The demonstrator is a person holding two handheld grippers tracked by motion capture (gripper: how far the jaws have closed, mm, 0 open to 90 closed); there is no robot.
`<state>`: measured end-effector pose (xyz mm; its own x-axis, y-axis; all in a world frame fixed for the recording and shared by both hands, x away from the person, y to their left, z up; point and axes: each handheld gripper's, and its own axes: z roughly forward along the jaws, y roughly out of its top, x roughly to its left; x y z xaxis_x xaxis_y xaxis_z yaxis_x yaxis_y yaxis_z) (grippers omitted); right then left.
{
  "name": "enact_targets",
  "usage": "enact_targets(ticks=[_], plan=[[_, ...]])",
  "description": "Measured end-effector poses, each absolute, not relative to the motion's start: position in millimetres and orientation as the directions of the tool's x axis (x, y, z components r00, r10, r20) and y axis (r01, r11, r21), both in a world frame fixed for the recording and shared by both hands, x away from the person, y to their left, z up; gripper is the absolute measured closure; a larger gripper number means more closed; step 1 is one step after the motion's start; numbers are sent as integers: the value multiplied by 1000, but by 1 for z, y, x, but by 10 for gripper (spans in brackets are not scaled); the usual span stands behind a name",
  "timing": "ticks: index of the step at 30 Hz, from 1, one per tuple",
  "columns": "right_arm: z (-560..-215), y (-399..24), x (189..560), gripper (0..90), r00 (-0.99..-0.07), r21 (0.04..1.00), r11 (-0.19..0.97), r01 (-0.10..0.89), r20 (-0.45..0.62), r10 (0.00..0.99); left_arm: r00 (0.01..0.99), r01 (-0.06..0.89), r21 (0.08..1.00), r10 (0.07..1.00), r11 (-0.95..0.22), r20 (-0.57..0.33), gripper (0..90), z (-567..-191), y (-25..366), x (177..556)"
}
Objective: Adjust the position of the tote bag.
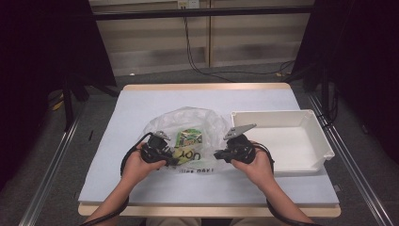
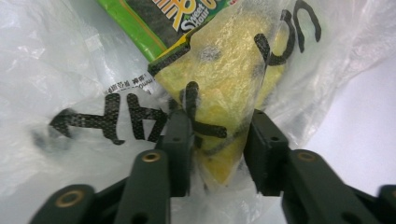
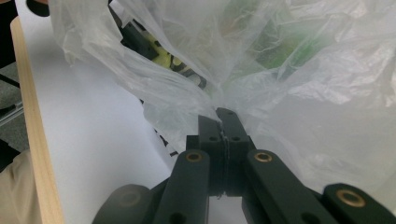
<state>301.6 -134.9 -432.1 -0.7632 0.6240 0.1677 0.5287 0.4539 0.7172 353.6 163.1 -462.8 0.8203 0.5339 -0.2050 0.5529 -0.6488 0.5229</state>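
**Beside the white tray: a bag pinched from both ends**

Left of the white tray (image 1: 324, 141), touching its near corner, the clear plastic bag (image 1: 188, 122) lies on the table (image 1: 141, 103) with a yellow packet (image 2: 224, 88) and a green packet (image 2: 154, 18) inside. The right gripper (image 3: 223, 114) is clenched on a bunched fold of film at the bag's tray-side edge. The left gripper (image 2: 217, 135) has the yellow packet's corner between its jaws through the film; the gap looks nearly closed, though I cannot tell whether the pads press yet.

My worry: thin film could tear or slip out of the right pinch if the hands pull apart, and the left grip sits near the packet's very tip, so it may pop free.

The yellow packet's long axis runs away from the left jaws, its narrow corner pointing back at them.
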Motion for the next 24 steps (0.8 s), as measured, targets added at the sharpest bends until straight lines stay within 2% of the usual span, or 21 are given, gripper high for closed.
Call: enact_targets(ticks=[6, 12, 16, 20, 24], plan=[[-433, -131, 304, 900, -756, 718, 447, 533, 168, 633, 772, 595, 544, 609, -592, -182, 783, -465, 162, 351], [-428, -126, 314, 900, -742, 718, 449, 532, 141, 655, 698, 636, 609, 690, -474, -191, 898, -465, 164, 362], [-425, -130, 322, 899, -725, 716, 429, 551, 156, 671, 698, 635, 631, 681, -447, -220, 893, -459, 168, 361], [-423, -141, 318, 893, -720, 719, 418, 556, 164, 674, 745, 597, 662, 618, -452, -250, 893, -447, 169, 351], [-422, -155, 312, 892, -695, 719, 392, 574, 174, 697, 786, 566, 643, 573, -516, -232, 895, -445, 162, 338]])
